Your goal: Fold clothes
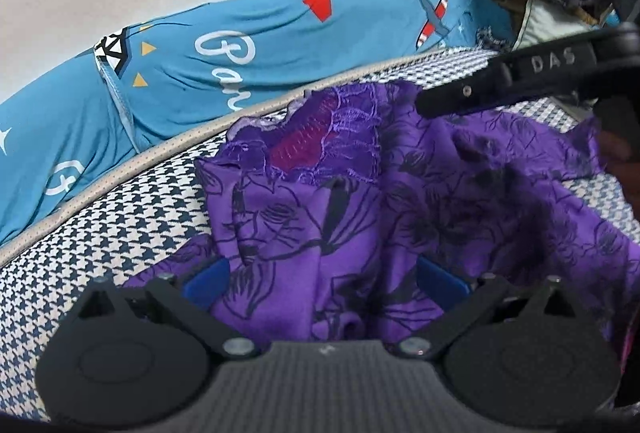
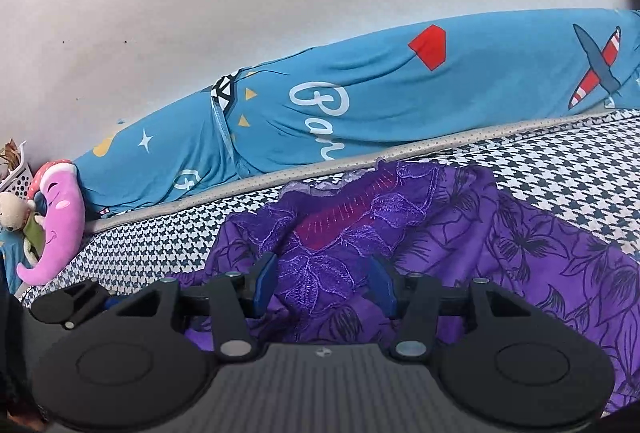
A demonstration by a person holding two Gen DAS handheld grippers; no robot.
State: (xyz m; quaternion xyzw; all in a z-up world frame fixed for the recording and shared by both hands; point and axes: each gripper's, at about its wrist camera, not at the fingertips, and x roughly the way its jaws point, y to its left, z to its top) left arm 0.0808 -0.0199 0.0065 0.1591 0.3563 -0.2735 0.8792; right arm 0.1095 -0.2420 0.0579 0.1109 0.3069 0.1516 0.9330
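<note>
Between my left tongs' [image 1: 322, 283] spread blue fingers, and my right tongs' [image 2: 324, 285] too, rumpled purple flower-printed cloth with lace neckline [image 1: 400, 193] lies bunched on the houndstooth mattress [image 1: 120, 233], gripped by neither; folding remains unfinished.

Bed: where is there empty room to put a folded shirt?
Bare checked cover lies left of the purple dress, up to the pink toy. More lies right of the dress, below the blue bolster. The middle is crowded.
</note>
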